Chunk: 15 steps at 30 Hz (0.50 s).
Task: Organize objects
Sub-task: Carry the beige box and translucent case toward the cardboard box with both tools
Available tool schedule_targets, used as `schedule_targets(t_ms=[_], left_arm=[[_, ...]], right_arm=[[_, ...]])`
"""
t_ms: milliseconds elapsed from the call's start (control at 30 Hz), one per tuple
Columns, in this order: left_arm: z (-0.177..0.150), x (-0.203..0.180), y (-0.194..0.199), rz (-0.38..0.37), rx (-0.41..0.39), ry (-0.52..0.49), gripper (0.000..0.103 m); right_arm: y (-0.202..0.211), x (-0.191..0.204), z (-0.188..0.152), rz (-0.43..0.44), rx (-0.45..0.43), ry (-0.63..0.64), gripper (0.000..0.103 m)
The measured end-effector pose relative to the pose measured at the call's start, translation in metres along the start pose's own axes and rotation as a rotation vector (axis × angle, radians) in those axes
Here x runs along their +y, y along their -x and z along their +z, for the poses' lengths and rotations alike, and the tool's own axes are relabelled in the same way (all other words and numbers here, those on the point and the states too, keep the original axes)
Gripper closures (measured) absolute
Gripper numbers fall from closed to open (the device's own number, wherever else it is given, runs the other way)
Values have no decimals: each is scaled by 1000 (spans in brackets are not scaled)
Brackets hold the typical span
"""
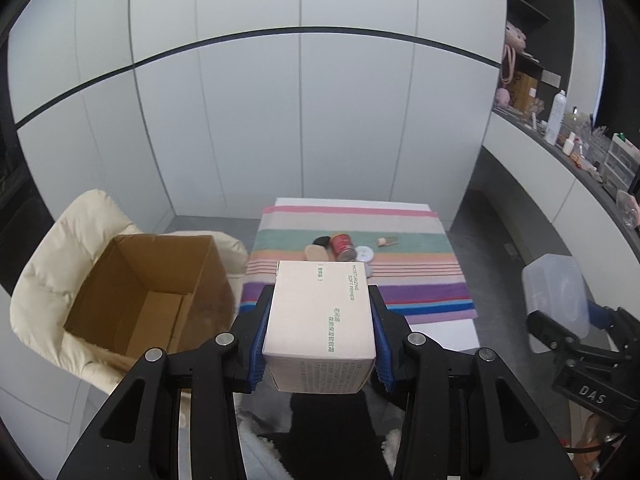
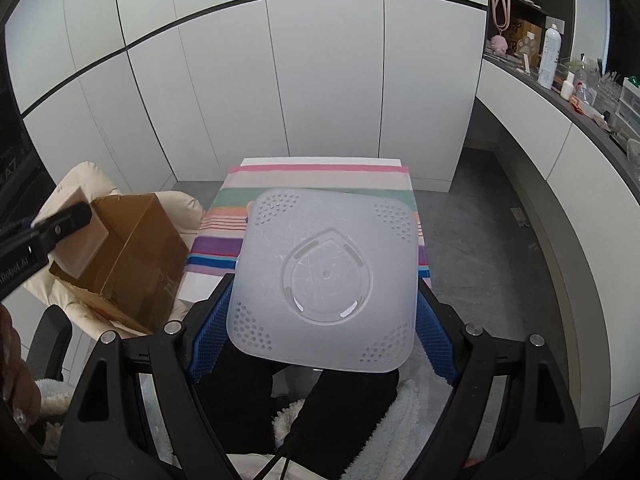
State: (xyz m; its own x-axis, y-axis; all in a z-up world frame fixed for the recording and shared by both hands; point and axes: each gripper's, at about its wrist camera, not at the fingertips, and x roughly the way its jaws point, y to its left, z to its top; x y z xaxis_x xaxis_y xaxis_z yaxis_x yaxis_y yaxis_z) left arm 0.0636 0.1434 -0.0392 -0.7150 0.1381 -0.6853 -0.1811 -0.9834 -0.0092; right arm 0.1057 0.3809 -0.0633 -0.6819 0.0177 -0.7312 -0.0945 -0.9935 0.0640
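A pale pink carton (image 1: 320, 320) with green lettering, a frosted white container (image 2: 324, 280), a brown cardboard box (image 1: 160, 292), a cloth (image 1: 400, 280) striped pink, green, orange, purple, blue.

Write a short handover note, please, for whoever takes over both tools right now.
Left tool: shut on the pink primer carton, held in the air short of the table.
Right tool: shut on the translucent plastic container.
Open cardboard box sits on the cream chair, left of the striped cloth.
Still on the cloth: red can and small cosmetics.
Done: both items picked up. Left: place them, sort the rest.
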Motion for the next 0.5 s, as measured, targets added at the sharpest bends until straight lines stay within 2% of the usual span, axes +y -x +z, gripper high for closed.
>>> schedule_targets(t_ms=[500], left_arm=[[-3, 27, -2, 23, 10, 52, 59]], right_arm=[[-7, 28, 0, 40, 10, 61, 18]])
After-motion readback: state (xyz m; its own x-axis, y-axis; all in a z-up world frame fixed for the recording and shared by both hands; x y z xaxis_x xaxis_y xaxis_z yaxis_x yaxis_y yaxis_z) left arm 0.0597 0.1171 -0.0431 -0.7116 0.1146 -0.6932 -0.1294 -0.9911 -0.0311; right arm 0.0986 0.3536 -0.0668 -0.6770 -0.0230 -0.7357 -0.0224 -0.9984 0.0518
